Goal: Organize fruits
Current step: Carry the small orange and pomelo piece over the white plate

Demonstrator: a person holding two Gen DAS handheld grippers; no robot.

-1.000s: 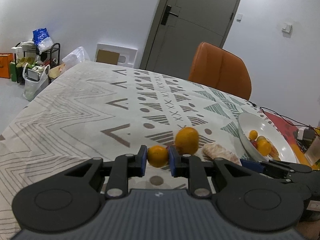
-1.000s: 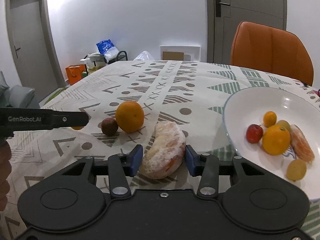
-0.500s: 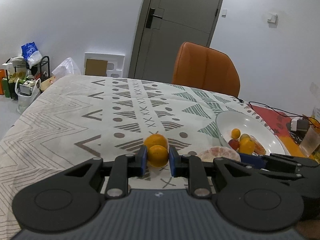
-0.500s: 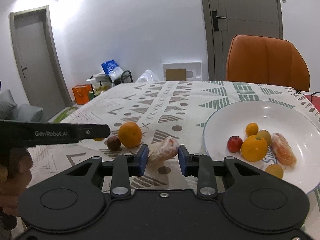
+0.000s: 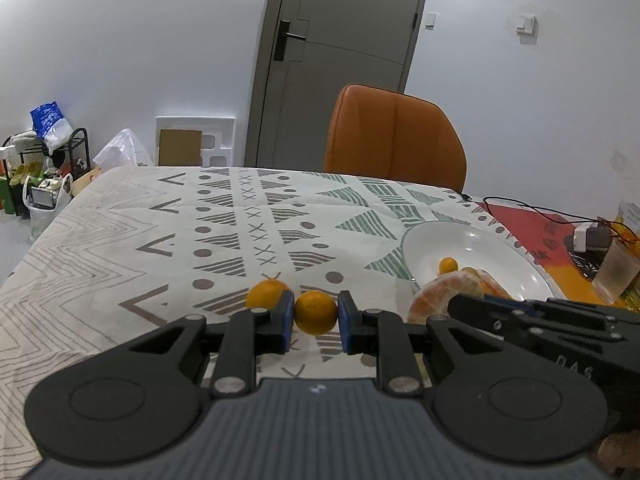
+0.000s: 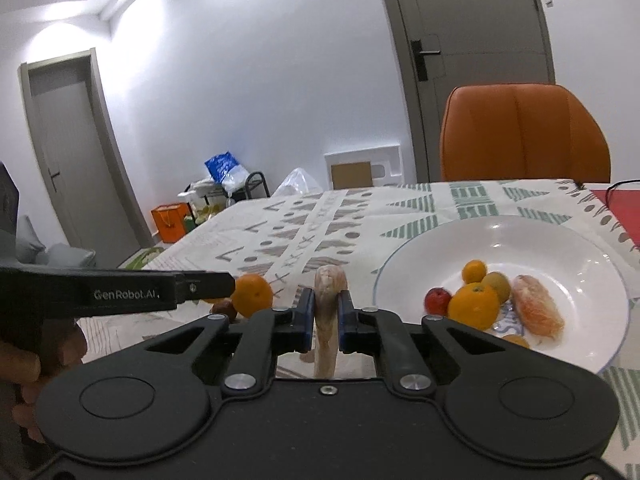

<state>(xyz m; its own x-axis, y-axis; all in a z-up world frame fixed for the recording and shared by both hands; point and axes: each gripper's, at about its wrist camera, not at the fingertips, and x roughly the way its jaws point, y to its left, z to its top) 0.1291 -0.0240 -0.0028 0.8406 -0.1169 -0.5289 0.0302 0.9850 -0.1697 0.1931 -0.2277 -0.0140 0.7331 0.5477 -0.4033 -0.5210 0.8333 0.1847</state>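
Observation:
My left gripper (image 5: 315, 320) is shut on a small orange (image 5: 315, 312) and holds it above the tablecloth. A bigger orange (image 5: 265, 295) lies on the cloth just behind its left finger. My right gripper (image 6: 322, 320) is shut on a peeled orange piece (image 6: 327, 300), lifted off the table left of the white plate (image 6: 560, 240). That piece also shows in the left wrist view (image 5: 444, 294). The plate holds several fruits, among them an orange (image 6: 474, 306), a small red fruit (image 6: 437, 300) and another peeled piece (image 6: 536, 308). A brown fruit (image 6: 226, 308) lies by the bigger orange (image 6: 252, 295).
An orange chair (image 5: 394, 136) stands at the table's far side. Cables, a charger (image 5: 592, 238) and a plastic cup (image 5: 614, 276) sit on the red mat at the right. Bags and a rack (image 5: 44, 168) stand on the floor at the left.
Both grippers have risen with their fruit. The right gripper closed on the peeled piece, turned it upright and lifted it beside the plate. The left gripper moved right with the small orange.

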